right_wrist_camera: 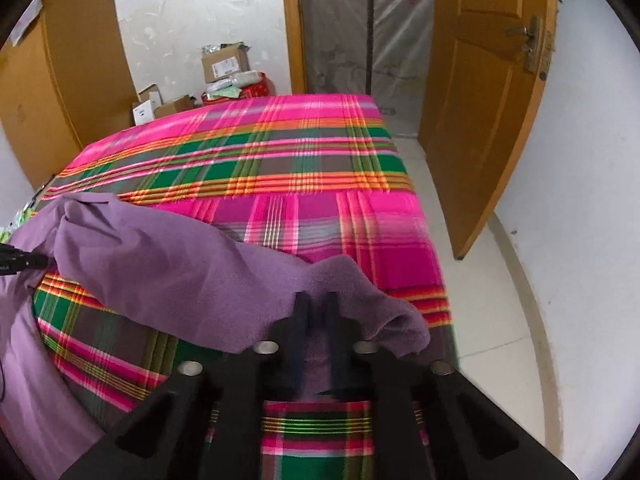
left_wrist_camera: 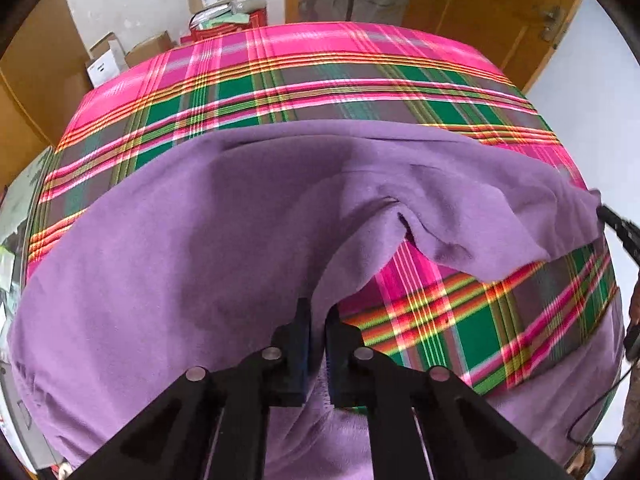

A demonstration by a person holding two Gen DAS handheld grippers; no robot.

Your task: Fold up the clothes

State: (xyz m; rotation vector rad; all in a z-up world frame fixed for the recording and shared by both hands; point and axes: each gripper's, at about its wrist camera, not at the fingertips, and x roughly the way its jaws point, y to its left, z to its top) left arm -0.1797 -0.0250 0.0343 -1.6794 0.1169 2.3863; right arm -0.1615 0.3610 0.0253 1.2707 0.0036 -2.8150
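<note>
Could slip free mid-fold: thin fleece pinched only at the edge, dragging against the plaid surface (right_wrist_camera: 304,168). At bottom centre of the left view, left hand-held gripper (left_wrist_camera: 318,316) nearly shut, clamping the purple garment (left_wrist_camera: 180,248). At bottom centre of the right view, right hand-held gripper (right_wrist_camera: 316,308) likewise pinching a raised sleeve end. Beyond, garment spread across lower and middle frame, partly lifted off the surface. Farther, cardboard boxes (right_wrist_camera: 224,62) at upper left.
</note>
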